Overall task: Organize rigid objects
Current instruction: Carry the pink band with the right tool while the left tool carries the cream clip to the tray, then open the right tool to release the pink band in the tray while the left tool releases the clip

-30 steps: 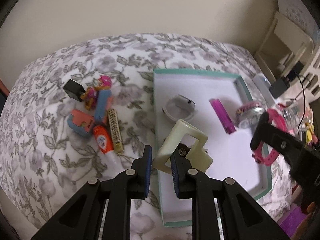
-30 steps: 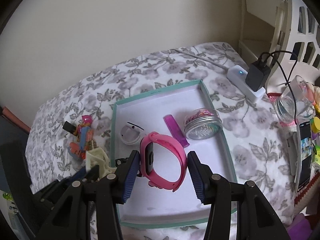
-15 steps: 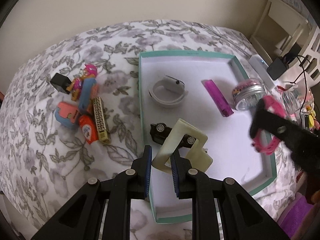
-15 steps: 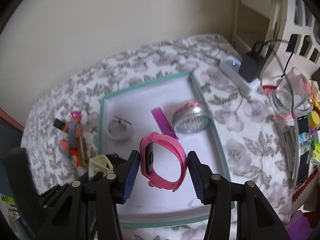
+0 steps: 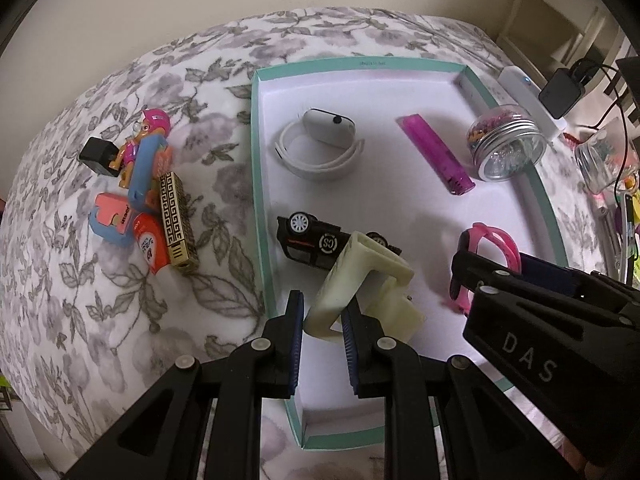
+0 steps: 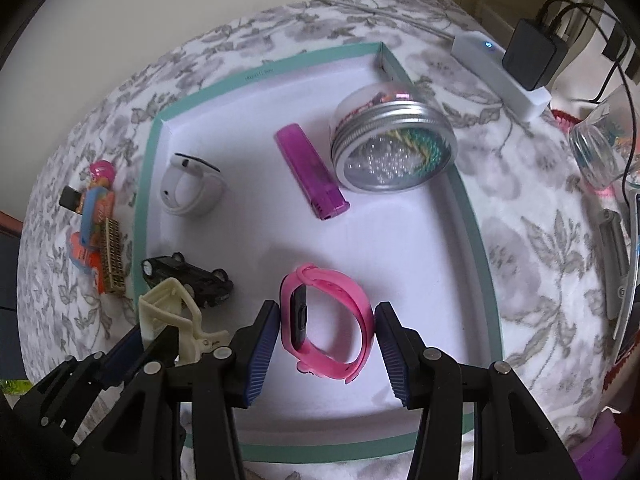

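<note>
left gripper point(image 5: 322, 322) clamps a cream plastic bracket point(image 5: 362, 286), right gripper point(image 6: 326, 338) a pink rubber watch band point(image 6: 325, 322), above the teal-rimmed white tray point(image 5: 432, 68); both seemingly due for release inside.

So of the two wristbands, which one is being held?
The pink wristband, clamped between the right tongs above the tray; the white wristband lies loose at the tray's far corner.

pink watch band point(image 6: 326, 322) and cream clip point(image 5: 360, 280) over teal tray point(image 6: 472, 216)
</note>
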A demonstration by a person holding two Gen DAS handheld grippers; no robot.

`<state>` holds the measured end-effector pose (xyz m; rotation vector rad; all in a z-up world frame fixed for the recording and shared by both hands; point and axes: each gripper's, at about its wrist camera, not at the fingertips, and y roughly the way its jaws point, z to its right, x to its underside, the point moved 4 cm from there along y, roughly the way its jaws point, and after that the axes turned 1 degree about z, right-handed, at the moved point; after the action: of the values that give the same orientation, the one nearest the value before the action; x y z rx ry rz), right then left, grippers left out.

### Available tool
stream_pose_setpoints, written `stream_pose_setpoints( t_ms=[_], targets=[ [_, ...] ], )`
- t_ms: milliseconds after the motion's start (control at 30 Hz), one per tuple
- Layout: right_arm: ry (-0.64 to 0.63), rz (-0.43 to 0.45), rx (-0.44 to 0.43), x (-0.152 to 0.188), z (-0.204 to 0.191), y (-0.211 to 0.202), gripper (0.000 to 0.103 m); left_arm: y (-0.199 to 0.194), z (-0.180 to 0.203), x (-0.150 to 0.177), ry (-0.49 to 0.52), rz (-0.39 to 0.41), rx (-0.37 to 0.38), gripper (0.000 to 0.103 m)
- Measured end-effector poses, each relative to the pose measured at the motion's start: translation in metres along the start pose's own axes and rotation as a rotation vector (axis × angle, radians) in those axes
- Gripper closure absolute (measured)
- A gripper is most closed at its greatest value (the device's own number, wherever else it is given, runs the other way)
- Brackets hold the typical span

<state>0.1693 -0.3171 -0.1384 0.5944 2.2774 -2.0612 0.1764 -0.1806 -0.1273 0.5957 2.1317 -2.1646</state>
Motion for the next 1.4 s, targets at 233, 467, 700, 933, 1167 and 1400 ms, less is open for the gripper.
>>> stream_pose_setpoints(
  t_ms=[233, 467, 700, 933, 1167, 1400],
  targets=[
    [0.004, -0.006, 0.021, -0.001, -0.001, 0.002, 0.05, 0.002, 0.001, 0.0, 0.005, -0.009, -0.001, 0.082],
    [0.004, 0.036, 0.038, -0.007, -0.003, -0.01, 0.04, -0.003, 0.001, -0.001, 0.002, 0.006, 0.0, 0.065],
    [0.004, 0.09, 0.044, -0.011, 0.001, -0.03, 0.039, -0.015, -0.002, -0.006, -0.014, 0.042, 0.018, 0.061],
    [0.006, 0.188, 0.037, -0.018, 0.002, -0.066, 0.039, -0.038, -0.02, -0.014, -0.081, 0.116, 0.028, 0.061],
    [-0.001, 0.207, 0.03, -0.021, -0.004, -0.07, 0.039, -0.048, -0.05, -0.021, -0.164, 0.153, -0.018, 0.06],
    [-0.023, 0.15, 0.016, -0.016, -0.011, -0.045, 0.037, -0.045, -0.078, -0.023, -0.234, 0.163, -0.067, 0.037]
  ],
)
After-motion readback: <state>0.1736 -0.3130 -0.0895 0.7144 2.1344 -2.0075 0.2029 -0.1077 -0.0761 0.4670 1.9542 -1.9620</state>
